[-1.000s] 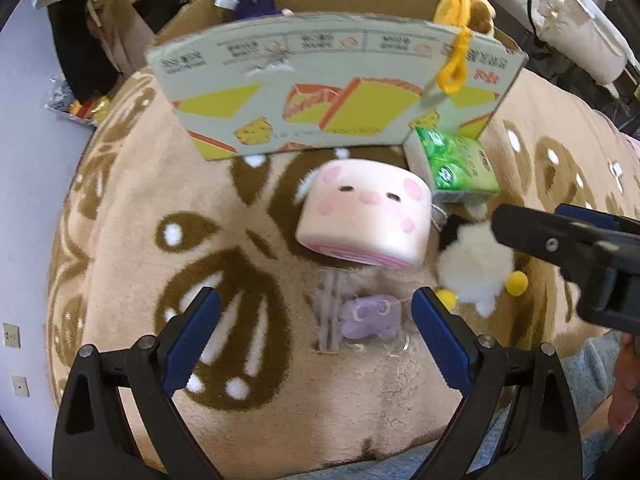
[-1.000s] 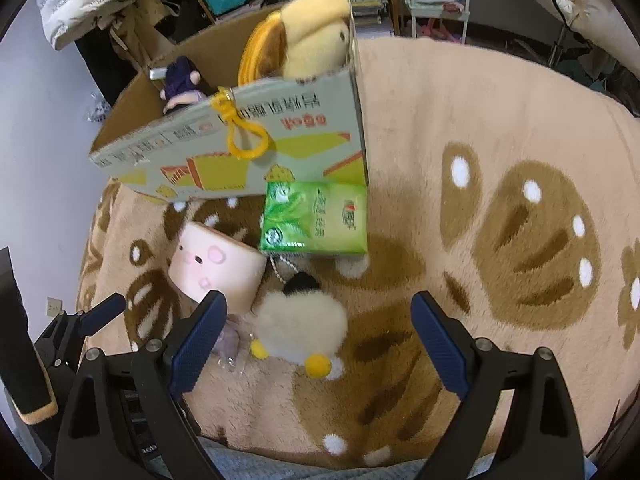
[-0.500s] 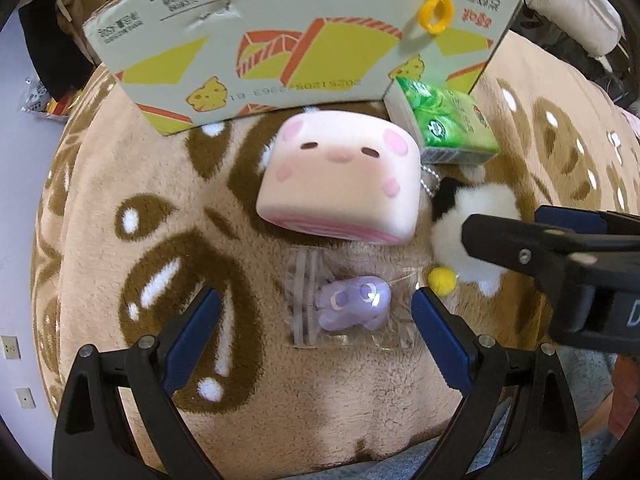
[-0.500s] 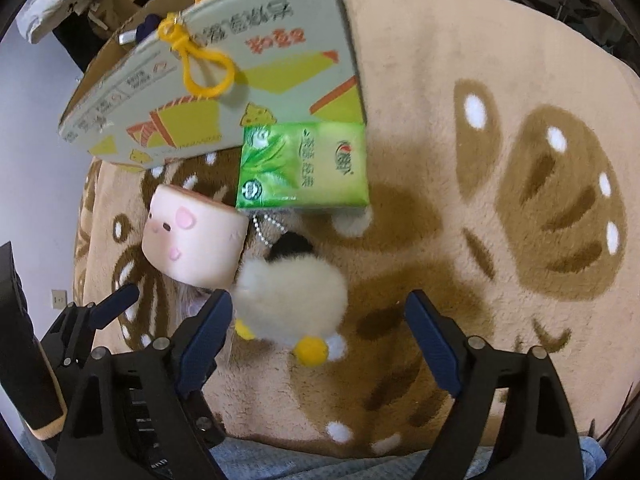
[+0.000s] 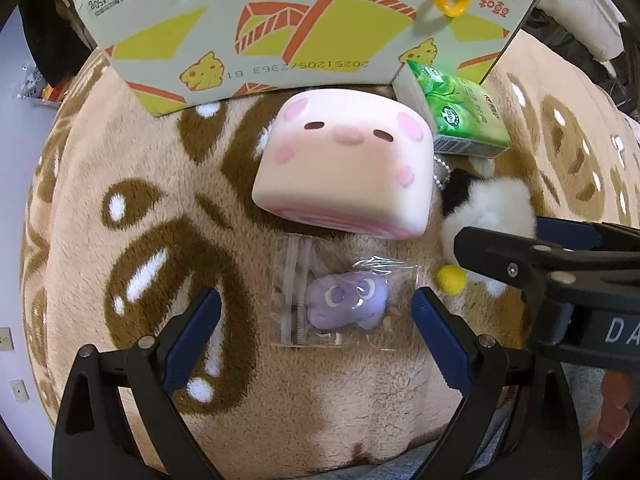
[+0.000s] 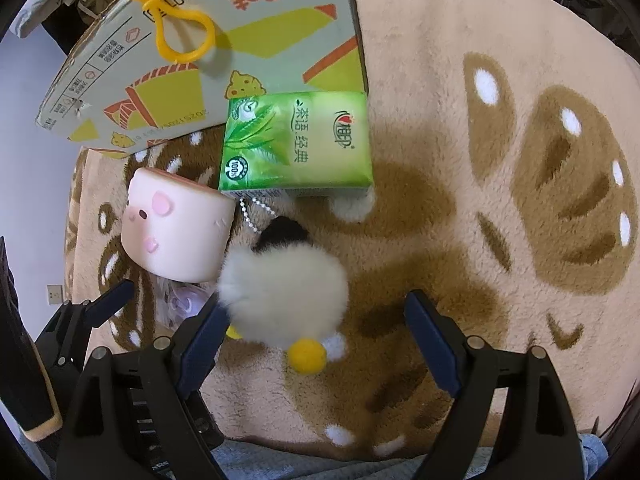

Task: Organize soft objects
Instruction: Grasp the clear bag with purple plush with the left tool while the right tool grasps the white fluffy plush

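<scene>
- The small purple plush toy sealed in a clear plastic bag (image 5: 344, 304) lies flat on the tan and brown fleece blanket (image 5: 120, 168), near the camera and between the blue pads of the left tongs (image 5: 316, 312), which stand wide open and hold nothing.
- Just beyond it sits the pink and cream squishy block with a pig face (image 5: 348, 168), its near edge touching or overlapping the far edge of the bag.
- To the right lies the white fluffy pompom toy with yellow feet and a black tuft (image 6: 280, 288). The right tongs (image 6: 312, 324) are also wide open and empty, with the left pad brushing the fluff and the right pad well clear of it.
- Farther off, the green tissue pack (image 6: 296, 144) leans against the printed cardboard box (image 5: 280, 28), over whose wall a yellow plastic clip (image 6: 180, 28) hangs.
- Risks, as I judge them: the slick bag may slip or crumple, so the pads catch film only and the toy slides out.
- Closing low could snag blanket pile.
- The two tongs are close together and may collide; the off-centre pompom could roll away when squeezed.
</scene>
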A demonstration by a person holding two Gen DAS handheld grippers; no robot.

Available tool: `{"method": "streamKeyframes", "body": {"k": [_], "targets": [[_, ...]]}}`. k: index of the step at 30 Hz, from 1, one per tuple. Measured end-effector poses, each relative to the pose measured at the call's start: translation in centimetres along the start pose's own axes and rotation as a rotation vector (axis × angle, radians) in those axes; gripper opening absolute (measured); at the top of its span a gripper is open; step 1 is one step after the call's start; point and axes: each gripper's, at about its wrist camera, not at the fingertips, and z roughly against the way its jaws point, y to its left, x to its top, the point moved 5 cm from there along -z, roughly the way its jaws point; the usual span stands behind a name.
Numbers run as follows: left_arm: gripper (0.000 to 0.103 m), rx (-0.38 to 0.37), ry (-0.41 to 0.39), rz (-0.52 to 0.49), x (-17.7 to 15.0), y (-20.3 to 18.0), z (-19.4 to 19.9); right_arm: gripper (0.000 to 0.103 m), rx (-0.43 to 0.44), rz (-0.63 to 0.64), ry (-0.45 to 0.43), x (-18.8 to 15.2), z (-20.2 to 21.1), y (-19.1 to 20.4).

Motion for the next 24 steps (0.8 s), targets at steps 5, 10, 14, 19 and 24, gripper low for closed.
{"method": "streamKeyframes", "body": {"k": [5,10,14,19,24], "targets": [[0.095,-0.015,0.010,-0.019,0.0,-0.4,0.1,0.092,0.000,-0.001,0.002,0.2,-0.4,0.0],[0.095,-0.014,0.019,-0.013,0.3,-0.4,-0.6,0.092,-0.004,0.001,0.002,0.4,-0.6,-0.1],[0.093,-0.030,0.021,-0.003,0.7,0.0,-1.3,0.085,-0.011,0.006,0.011,0.5,-1.0,0.0],[0.079,-0.062,0.019,0.003,0.0,0.2,-1.8,0.075,-0.022,0.007,0.022,0.3,-1.4,0.1],[0.076,-0.069,0.016,0.009,-0.7,0.4,-1.6,0.062,-0.042,0.036,0.042,-0.2,-1.8,0.7]]}}
